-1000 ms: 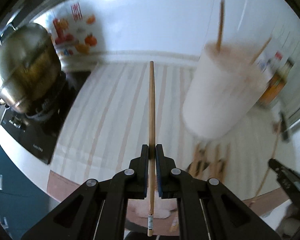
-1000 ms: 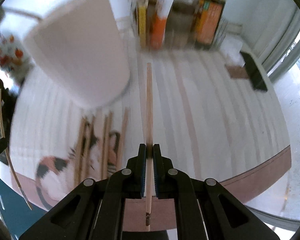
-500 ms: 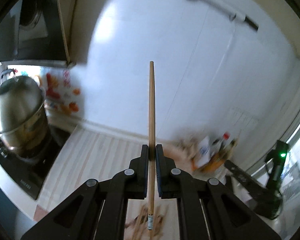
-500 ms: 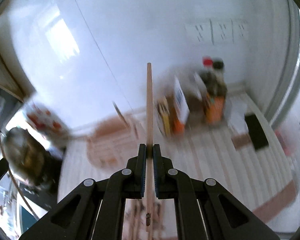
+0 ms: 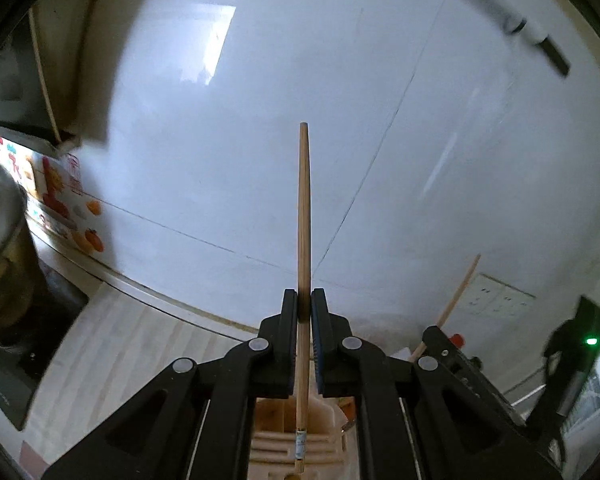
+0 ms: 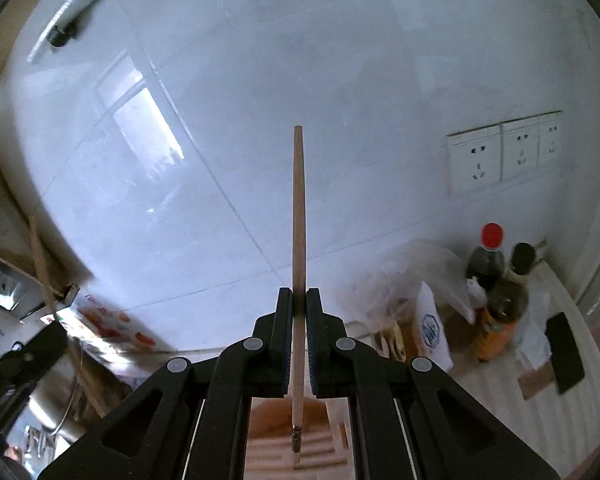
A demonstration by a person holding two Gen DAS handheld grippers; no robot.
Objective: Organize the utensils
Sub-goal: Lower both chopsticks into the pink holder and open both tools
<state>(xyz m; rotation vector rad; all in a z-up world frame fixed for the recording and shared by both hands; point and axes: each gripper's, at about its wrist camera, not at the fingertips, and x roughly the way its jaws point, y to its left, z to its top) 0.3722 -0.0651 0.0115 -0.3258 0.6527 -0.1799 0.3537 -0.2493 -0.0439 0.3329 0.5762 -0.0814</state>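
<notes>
- Chopstick [image 5: 303, 216], wooden: clamped upright between the closed jaws of the left gripper [image 5: 304, 308], tip against the white tiled wall [image 5: 260, 120], lower end above a pale ribbed holder [image 5: 292, 440].
- Second chopstick [image 6: 298, 216], wooden: clamped likewise in the closed jaws of the right gripper [image 6: 298, 306], lower end above the same kind of ribbed surface.
- Right gripper, seen from the left wrist view: at lower right, its chopstick slanting upward.
- Steel pot [image 5: 0, 240]: far left, on a dark stove, blurred.
- Bottles [image 6: 496, 280] and bags: back right corner of the striped counter [image 6: 520, 420].
- Wall sockets [image 6: 504, 152]: above the bottles.
- Black phone-like slab [image 6: 564, 352]: right of the bottles, on the counter.
</notes>
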